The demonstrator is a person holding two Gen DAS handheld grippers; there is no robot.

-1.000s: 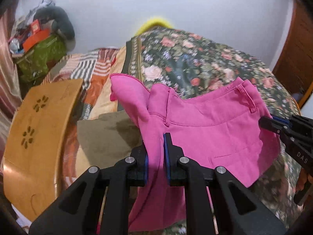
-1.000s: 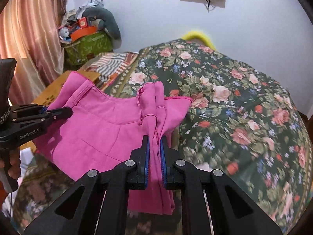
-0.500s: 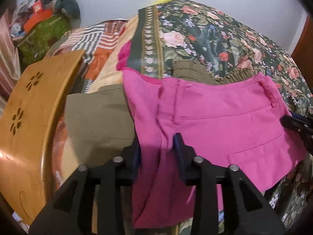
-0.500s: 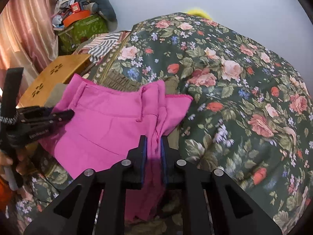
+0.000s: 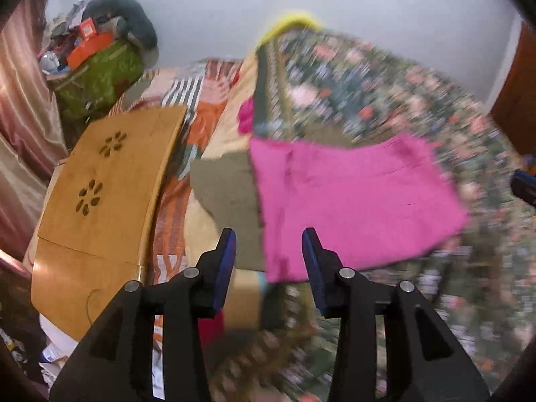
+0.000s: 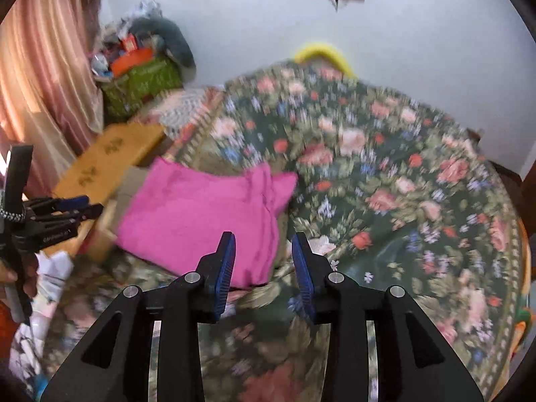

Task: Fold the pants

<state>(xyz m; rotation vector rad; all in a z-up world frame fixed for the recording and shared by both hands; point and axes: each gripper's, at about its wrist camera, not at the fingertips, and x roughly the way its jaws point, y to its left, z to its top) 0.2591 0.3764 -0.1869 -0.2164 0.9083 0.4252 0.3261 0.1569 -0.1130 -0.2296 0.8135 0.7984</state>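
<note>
The pink pants [image 5: 351, 201] lie folded flat on the floral bedspread [image 5: 385, 93], partly over an olive garment [image 5: 224, 191]. My left gripper [image 5: 268, 251] is open and empty, just in front of the pants' near left corner. In the right wrist view the pink pants [image 6: 201, 214] lie on the floral bedspread [image 6: 385, 184]. My right gripper [image 6: 263, 254] is open and empty, in front of their near right edge. The left gripper also shows at the left edge of the right wrist view [image 6: 87, 206], and the right gripper's tip at the right edge of the left wrist view [image 5: 522, 184].
A wooden lap table [image 5: 104, 194] lies left of the pants, over a striped blanket [image 5: 197, 100]. A green bag with clutter [image 5: 97, 70] stands in the back left corner by a pink curtain [image 6: 40, 83]. A yellow cushion [image 6: 325, 53] peeks over the bed's far edge.
Both grippers let go of the pink pants, opened and drew back. The pants dropped from being held up to lying flat on the bed.
</note>
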